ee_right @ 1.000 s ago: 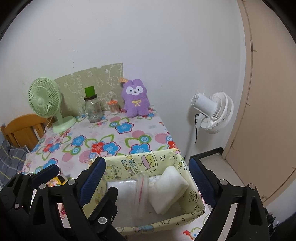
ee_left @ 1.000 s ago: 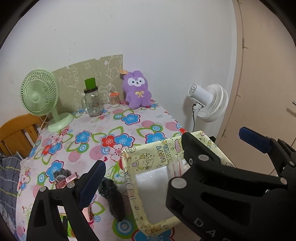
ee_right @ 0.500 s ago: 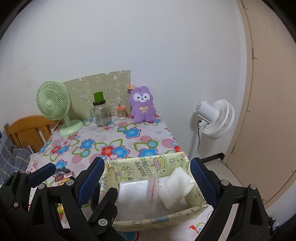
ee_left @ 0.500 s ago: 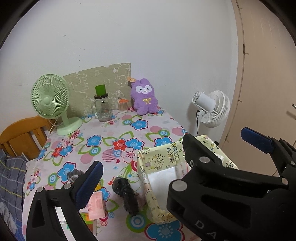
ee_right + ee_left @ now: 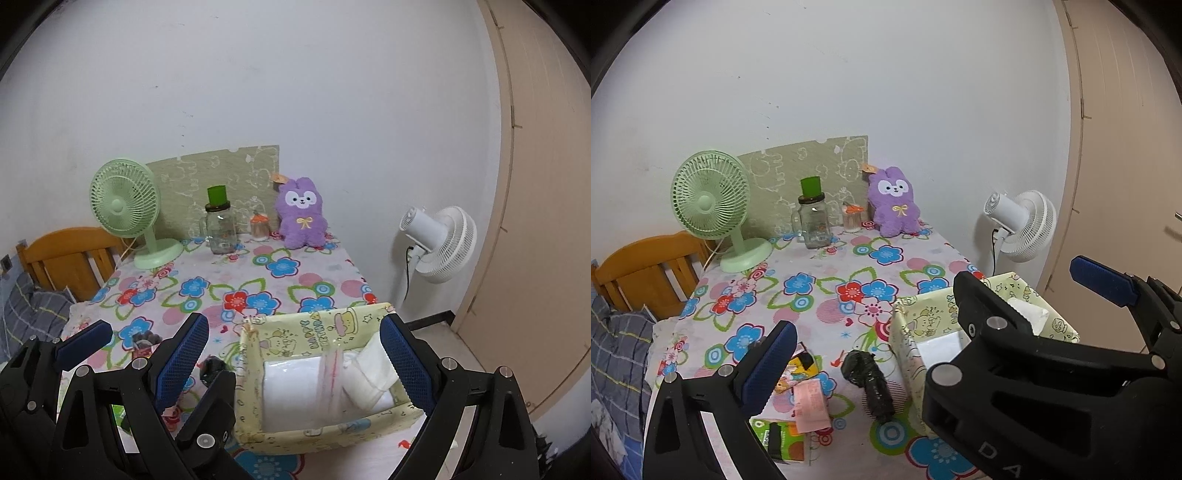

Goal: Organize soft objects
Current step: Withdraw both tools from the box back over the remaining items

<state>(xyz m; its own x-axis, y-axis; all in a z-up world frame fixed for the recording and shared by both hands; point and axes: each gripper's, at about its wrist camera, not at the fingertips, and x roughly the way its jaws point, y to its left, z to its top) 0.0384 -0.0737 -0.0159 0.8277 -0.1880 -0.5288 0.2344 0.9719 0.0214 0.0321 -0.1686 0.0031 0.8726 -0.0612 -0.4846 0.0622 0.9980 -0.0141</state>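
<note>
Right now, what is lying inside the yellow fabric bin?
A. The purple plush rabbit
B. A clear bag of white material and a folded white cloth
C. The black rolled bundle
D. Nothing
B: the right wrist view shows a clear bag and a folded white cloth inside the yellow fabric bin.

The right gripper (image 5: 293, 360) hangs with its fingers (image 5: 404, 363) spread wide above the yellow fabric basket (image 5: 314, 435) on the flowered worktop (image 5: 229, 280). Inside lie a white bagged pack (image 5: 291, 391) and a folded white cloth (image 5: 369, 373). A purple plush bunny (image 5: 301, 218) sits upright at the far wall.

Yellow fabric bin (image 5: 1059, 325) half hidden behind the right tool (image 5: 295, 365)
</note>
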